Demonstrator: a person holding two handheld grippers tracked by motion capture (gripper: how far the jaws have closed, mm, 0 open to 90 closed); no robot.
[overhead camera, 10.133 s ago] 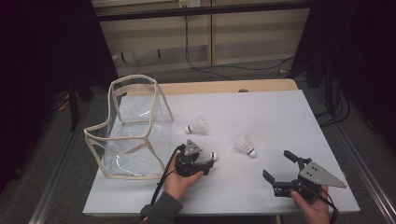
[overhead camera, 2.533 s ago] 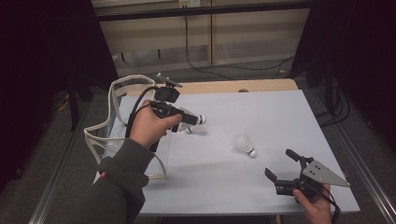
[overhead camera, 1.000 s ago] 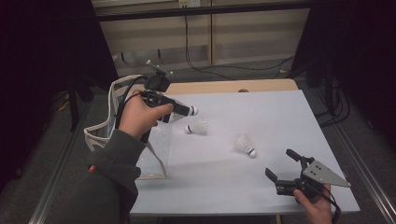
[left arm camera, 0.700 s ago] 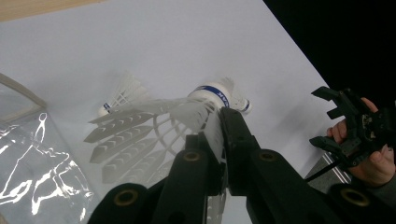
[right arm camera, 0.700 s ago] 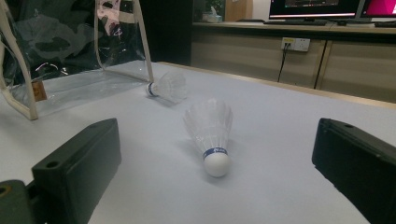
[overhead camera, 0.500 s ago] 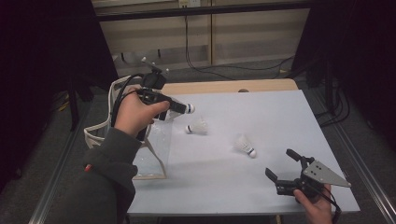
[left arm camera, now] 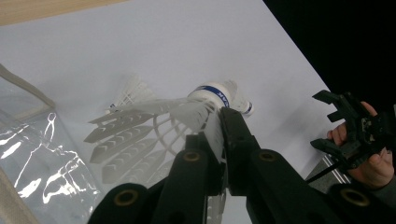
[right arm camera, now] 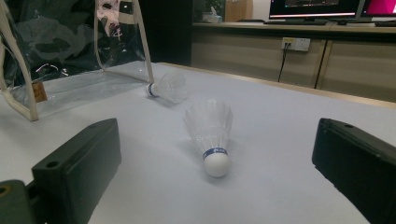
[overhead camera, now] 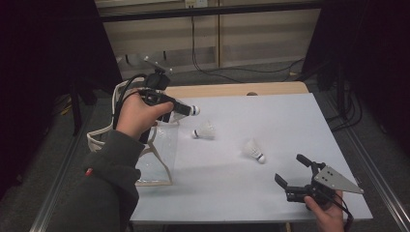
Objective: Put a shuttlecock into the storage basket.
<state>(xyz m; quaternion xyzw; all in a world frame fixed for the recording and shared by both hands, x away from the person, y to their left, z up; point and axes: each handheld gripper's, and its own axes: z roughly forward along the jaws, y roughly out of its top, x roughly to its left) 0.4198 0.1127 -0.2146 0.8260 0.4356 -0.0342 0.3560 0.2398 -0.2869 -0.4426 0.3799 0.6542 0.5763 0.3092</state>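
A dark grey sleeve with a red spot at its cuff covers the left arm, and both black grippers have blocky jaws, brass-ringed screw holes and black cables, the right gripper topped by a grey three-cornered plate.

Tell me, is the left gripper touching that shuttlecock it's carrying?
Touching. In the left gripper view the left gripper has its black jaws shut on the feathers of the shuttlecock.

The clear plastic bag with cream trim stands at the left edge of the white table. Two white feathered shuttlecocks – one mid-table, one nearer the front – lie in the middle; the right and far-right stretches lie open.
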